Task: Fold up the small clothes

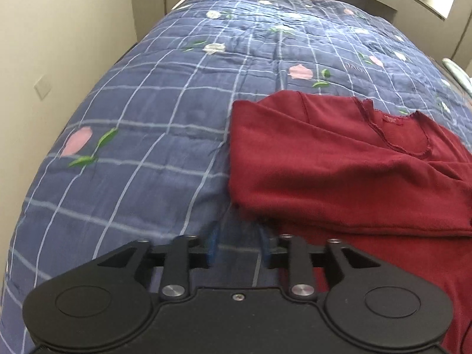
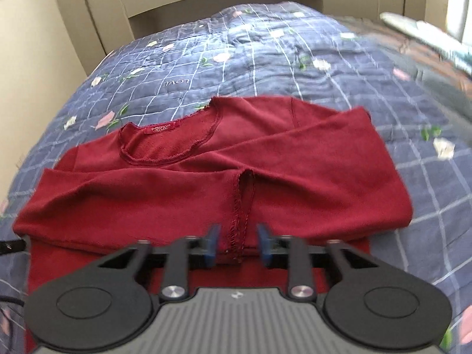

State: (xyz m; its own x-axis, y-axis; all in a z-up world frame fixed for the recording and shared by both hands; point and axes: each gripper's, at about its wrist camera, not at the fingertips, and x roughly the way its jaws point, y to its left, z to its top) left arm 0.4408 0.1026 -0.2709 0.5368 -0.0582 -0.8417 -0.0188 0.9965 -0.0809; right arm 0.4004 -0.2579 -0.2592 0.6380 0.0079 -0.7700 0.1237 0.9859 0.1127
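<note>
A dark red long-sleeved top (image 2: 183, 188) lies flat on the bed, neckline and label at the far side, both sleeves folded across the body with the cuffs meeting in the middle. My right gripper (image 2: 238, 243) is open and empty, its blue pads (image 2: 213, 244) either side of the sleeve cuffs, just above the cloth. My left gripper (image 1: 239, 246) is open and empty, over the quilt at the top's (image 1: 339, 174) near left corner; the right pad is at the cloth's edge.
The bed is covered by a blue checked quilt (image 1: 141, 135) with flower prints. A beige wall (image 1: 44, 73) runs along the left side. A headboard and window ledge (image 2: 218, 0) are at the far end. A pale patterned item (image 2: 427, 38) lies at the far right.
</note>
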